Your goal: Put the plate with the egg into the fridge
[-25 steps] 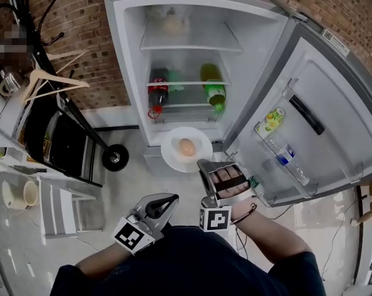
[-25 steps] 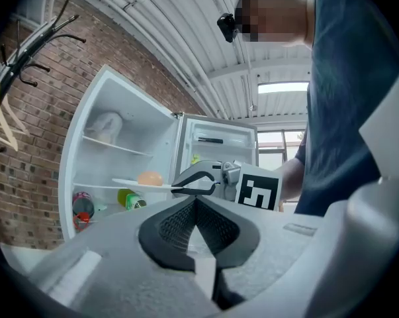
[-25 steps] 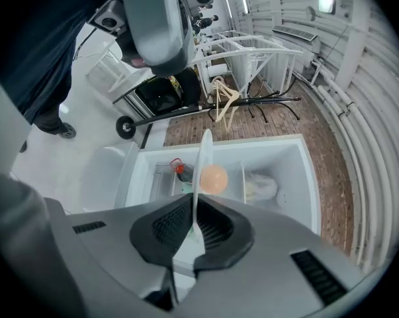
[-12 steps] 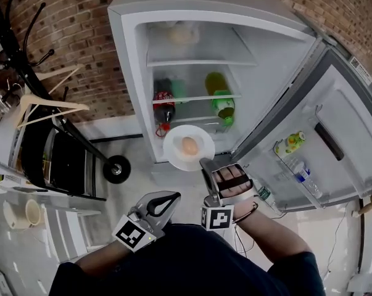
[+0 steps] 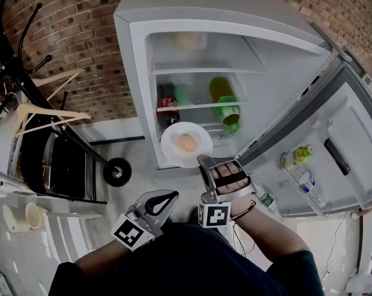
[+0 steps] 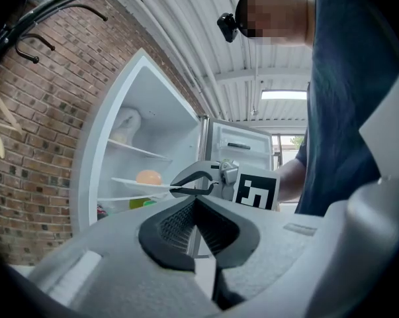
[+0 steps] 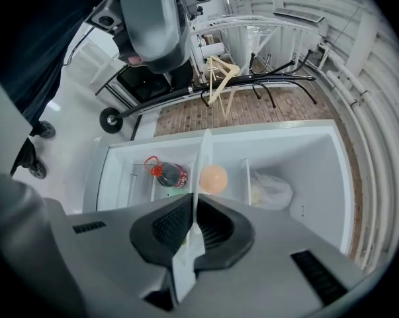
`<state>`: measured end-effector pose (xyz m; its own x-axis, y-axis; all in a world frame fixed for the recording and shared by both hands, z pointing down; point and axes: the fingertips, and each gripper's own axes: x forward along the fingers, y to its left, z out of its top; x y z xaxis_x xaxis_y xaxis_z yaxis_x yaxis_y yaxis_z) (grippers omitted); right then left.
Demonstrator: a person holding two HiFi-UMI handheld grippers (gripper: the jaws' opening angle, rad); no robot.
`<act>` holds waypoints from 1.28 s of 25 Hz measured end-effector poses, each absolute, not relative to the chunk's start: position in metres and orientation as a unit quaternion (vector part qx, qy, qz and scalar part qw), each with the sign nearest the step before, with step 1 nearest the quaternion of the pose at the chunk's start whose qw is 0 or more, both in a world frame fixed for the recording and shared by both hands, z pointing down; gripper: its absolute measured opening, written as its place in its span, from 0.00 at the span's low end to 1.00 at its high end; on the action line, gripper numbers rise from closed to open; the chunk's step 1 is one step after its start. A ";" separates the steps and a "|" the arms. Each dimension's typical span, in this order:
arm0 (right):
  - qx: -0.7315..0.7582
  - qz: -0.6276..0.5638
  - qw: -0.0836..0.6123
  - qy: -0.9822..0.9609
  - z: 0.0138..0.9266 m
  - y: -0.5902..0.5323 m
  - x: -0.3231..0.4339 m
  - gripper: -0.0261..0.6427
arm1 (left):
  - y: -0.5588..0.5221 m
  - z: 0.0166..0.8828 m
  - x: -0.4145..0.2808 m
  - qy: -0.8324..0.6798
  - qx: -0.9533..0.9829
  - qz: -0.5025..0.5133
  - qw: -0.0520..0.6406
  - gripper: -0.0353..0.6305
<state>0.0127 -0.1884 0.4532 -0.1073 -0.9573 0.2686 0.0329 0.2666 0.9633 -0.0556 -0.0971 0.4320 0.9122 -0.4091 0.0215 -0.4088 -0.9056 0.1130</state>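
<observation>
A white plate (image 5: 186,144) carries a brown egg (image 5: 186,142). My right gripper (image 5: 202,161) is shut on the plate's near rim and holds it level in front of the open fridge (image 5: 136,54), at the height of its lower shelves. The right gripper view shows the plate (image 7: 203,158) edge-on between the jaws of my right gripper (image 7: 194,207), with the egg (image 7: 214,178) beyond. My left gripper (image 5: 166,198) hangs lower left, near the person's body, shut and holding nothing. The left gripper view shows the left gripper (image 6: 196,203), the plate (image 6: 143,185) and the egg (image 6: 148,176).
A cola bottle (image 5: 167,103) and a green bottle (image 5: 225,103) stand on a fridge shelf, with a pale bag (image 5: 190,41) on the top one. The fridge door (image 5: 334,153) is swung open at right with bottles in its rack. A coat stand with hangers (image 5: 47,113) and a black wheeled frame (image 5: 115,171) are at left.
The right gripper and the plate with the egg have moved forward and up toward the fridge opening. The left gripper has stayed by the body.
</observation>
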 end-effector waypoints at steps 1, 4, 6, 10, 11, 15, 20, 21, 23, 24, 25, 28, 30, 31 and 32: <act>0.393 -0.462 0.537 -0.586 0.453 -0.192 0.013 0.07 | -0.100 0.432 -0.054 -0.212 0.976 -0.001 0.057 0.05; 0.390 -0.465 0.537 -0.586 0.453 -0.202 0.019 0.07 | -0.106 0.429 -0.050 -0.222 0.973 -0.001 0.054 0.05; 0.390 -0.467 0.536 -0.585 0.452 -0.208 0.024 0.07 | -0.109 0.425 -0.047 -0.230 0.972 -0.001 0.053 0.05; 0.389 -0.473 0.534 -0.583 0.450 -0.220 0.033 0.07 | -0.114 0.421 -0.037 -0.238 0.970 -0.001 0.048 0.05; 0.388 -0.472 0.535 -0.584 0.452 -0.223 0.035 0.07 | -0.115 0.421 -0.035 -0.240 0.970 0.000 0.047 0.05; 0.383 -0.469 0.540 -0.585 0.462 -0.235 0.040 0.07 | -0.120 0.422 -0.033 -0.252 0.967 0.001 0.048 0.05; 0.382 -0.470 0.541 -0.584 0.469 -0.252 0.043 0.07 | -0.125 0.426 -0.031 -0.263 0.964 0.003 0.050 0.05; 0.382 -0.470 0.541 -0.583 0.470 -0.255 0.044 0.07 | -0.126 0.426 -0.032 -0.265 0.963 0.002 0.050 0.05; 0.381 -0.469 0.544 -0.582 0.473 -0.262 0.045 0.07 | -0.128 0.426 -0.032 -0.269 0.962 0.002 0.051 0.05; 0.381 -0.468 0.546 -0.581 0.475 -0.266 0.045 0.07 | -0.128 0.427 -0.033 -0.271 0.961 0.002 0.051 0.05; 0.380 -0.469 0.546 -0.581 0.476 -0.269 0.045 0.07 | -0.128 0.427 -0.032 -0.272 0.961 0.002 0.050 0.05; 0.379 -0.472 0.545 -0.580 0.477 -0.278 0.041 0.07 | -0.128 0.426 -0.033 -0.275 0.960 0.001 0.049 0.05; 0.377 -0.471 0.547 -0.580 0.478 -0.284 0.039 0.07 | -0.128 0.426 -0.033 -0.277 0.959 0.000 0.050 0.05; 0.377 -0.471 0.548 -0.580 0.478 -0.287 0.038 0.07 | -0.128 0.425 -0.034 -0.279 0.959 0.000 0.050 0.05; 0.377 -0.471 0.548 -0.579 0.479 -0.291 0.037 0.07 | -0.128 0.425 -0.034 -0.280 0.959 -0.001 0.050 0.05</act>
